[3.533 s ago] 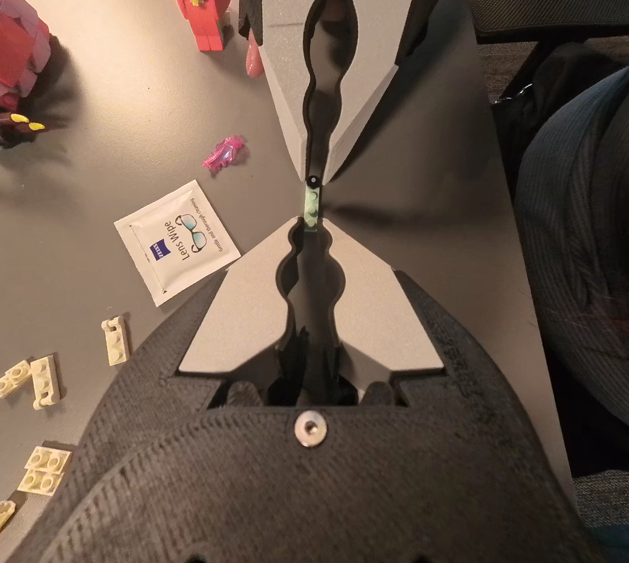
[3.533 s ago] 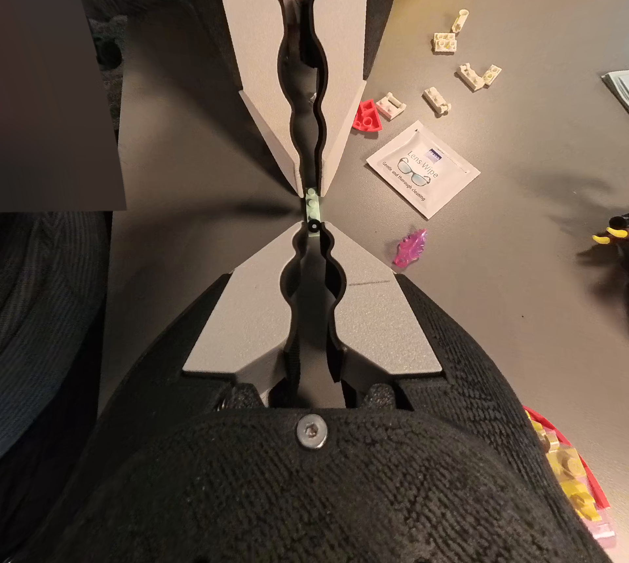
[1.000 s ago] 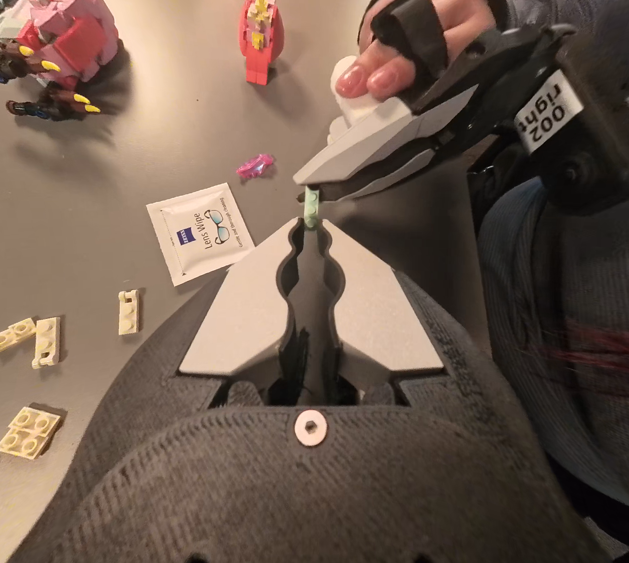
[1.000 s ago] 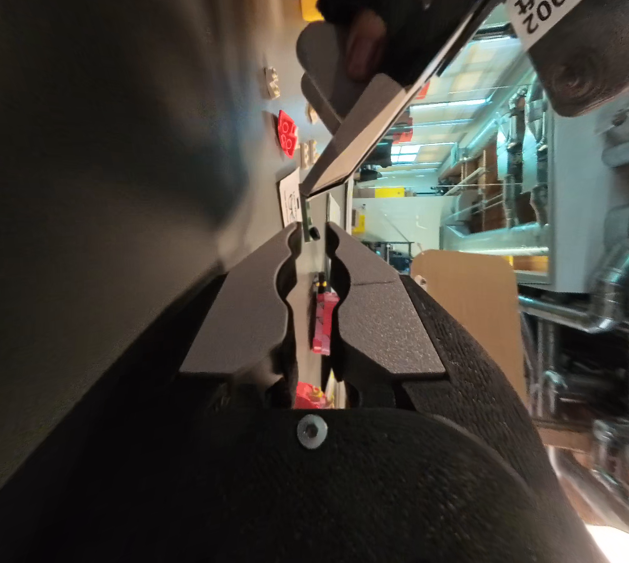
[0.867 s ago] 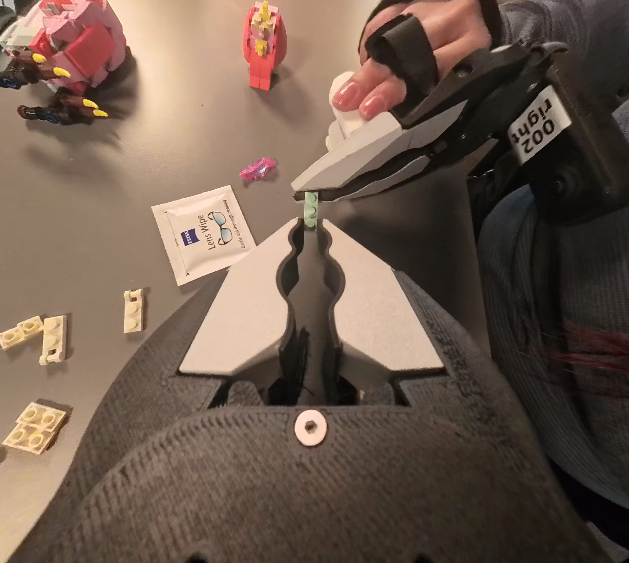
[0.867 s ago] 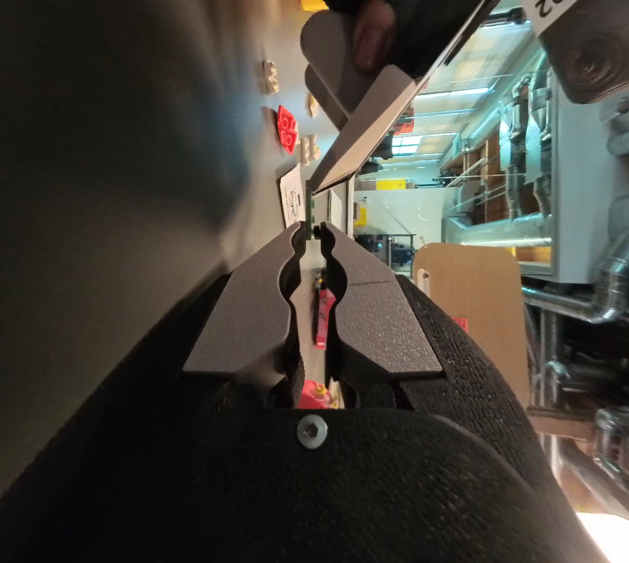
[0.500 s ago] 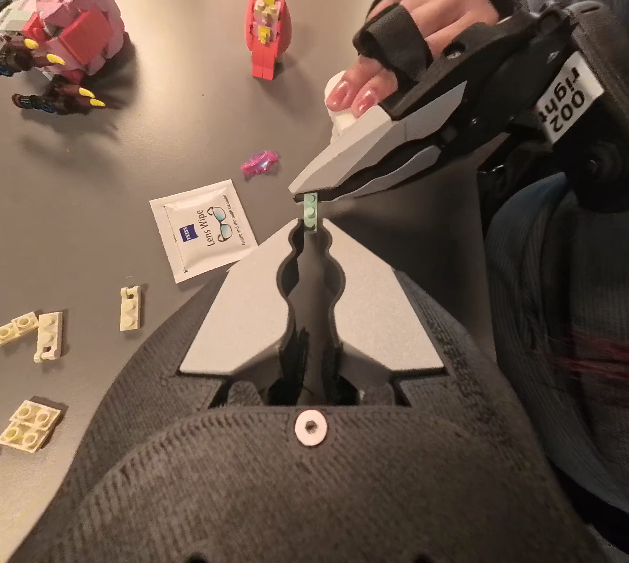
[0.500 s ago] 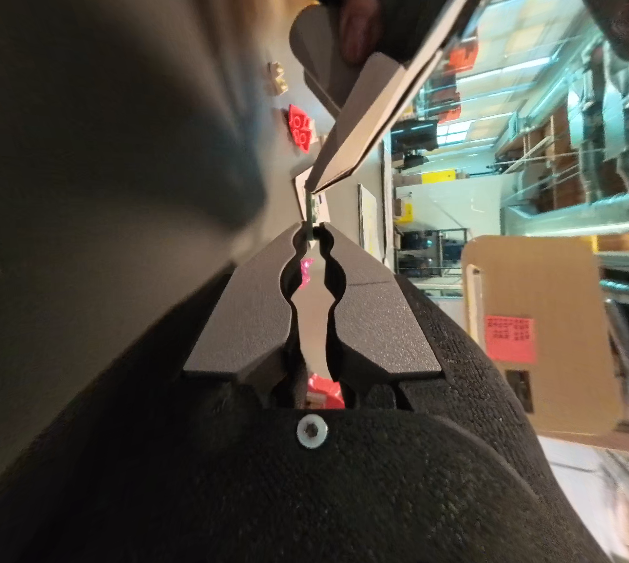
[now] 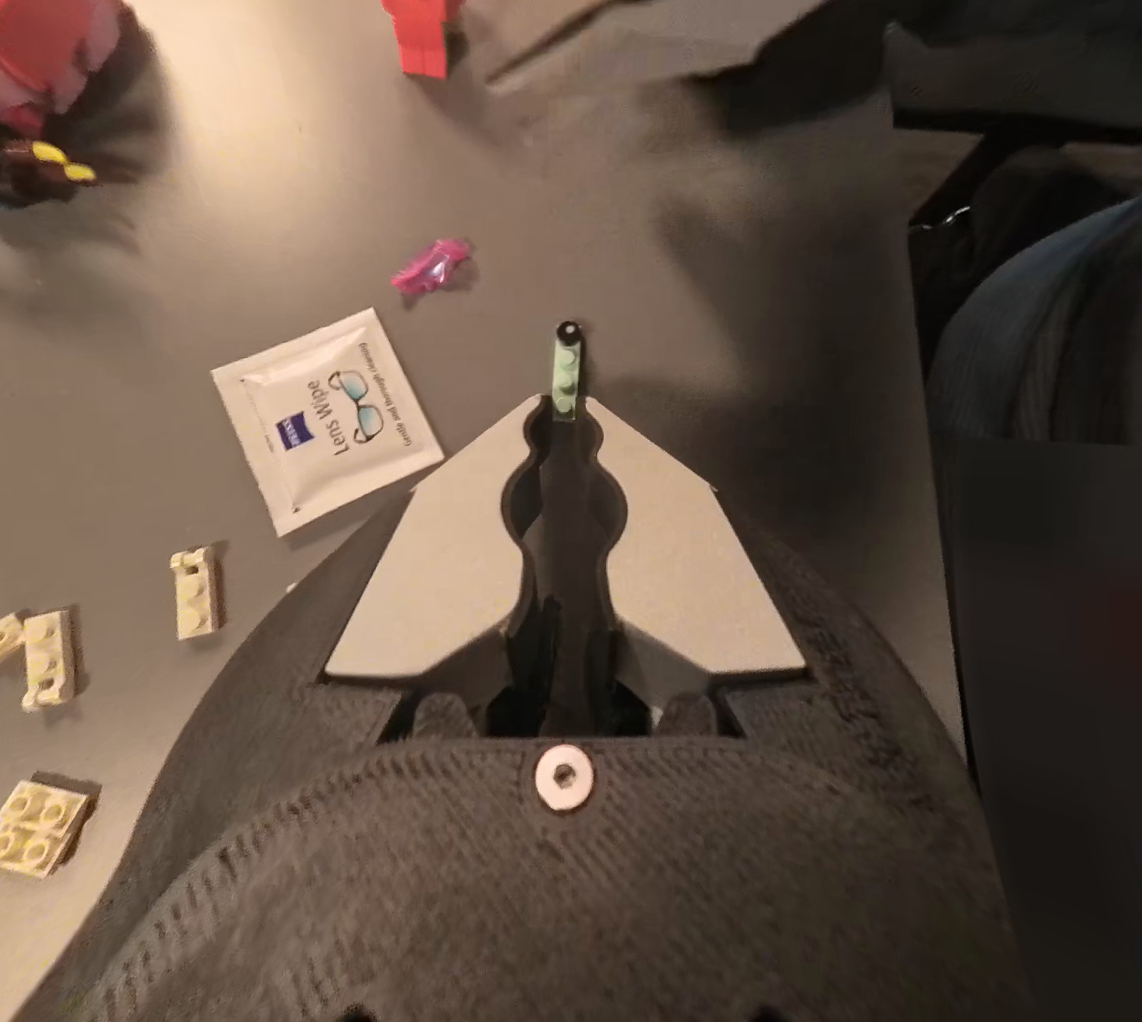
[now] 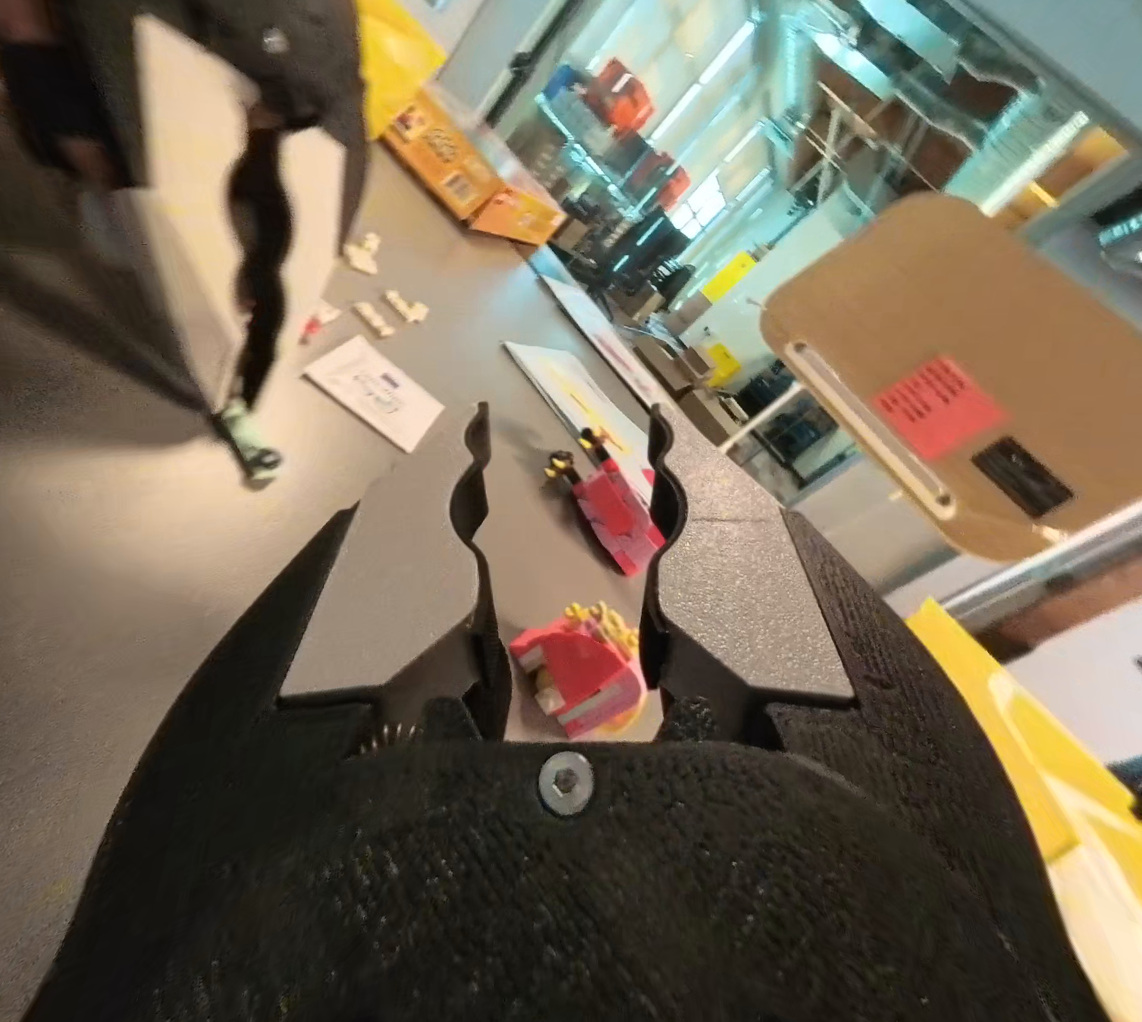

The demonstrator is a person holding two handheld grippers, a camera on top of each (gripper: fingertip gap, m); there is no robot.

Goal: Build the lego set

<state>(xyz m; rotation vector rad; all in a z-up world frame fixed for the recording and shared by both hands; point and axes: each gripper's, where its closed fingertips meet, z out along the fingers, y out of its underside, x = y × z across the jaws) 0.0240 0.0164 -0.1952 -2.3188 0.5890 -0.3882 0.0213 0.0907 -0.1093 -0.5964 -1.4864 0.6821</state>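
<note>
Over the grey counter (image 9: 618, 189), two tools at work.
From the left wrist, the left tool (image 9: 563, 405) pinches a pale green studded strip (image 9: 565, 374) tipped black, beside a white sachet (image 9: 324, 414). From the right wrist, the right tool (image 10: 565, 424) stands spread and bare above red brick models (image 10: 612, 510).

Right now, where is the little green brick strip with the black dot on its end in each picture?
Left wrist view: the pale green brick strip sticks up from the left gripper, pinched at its near end, just above picture centre.
Right wrist view: it is at the left edge, blurred, below the left gripper's fingers, left of the open right gripper.
Shared landmark: the white wipe packet, beside the strip in both.
</note>
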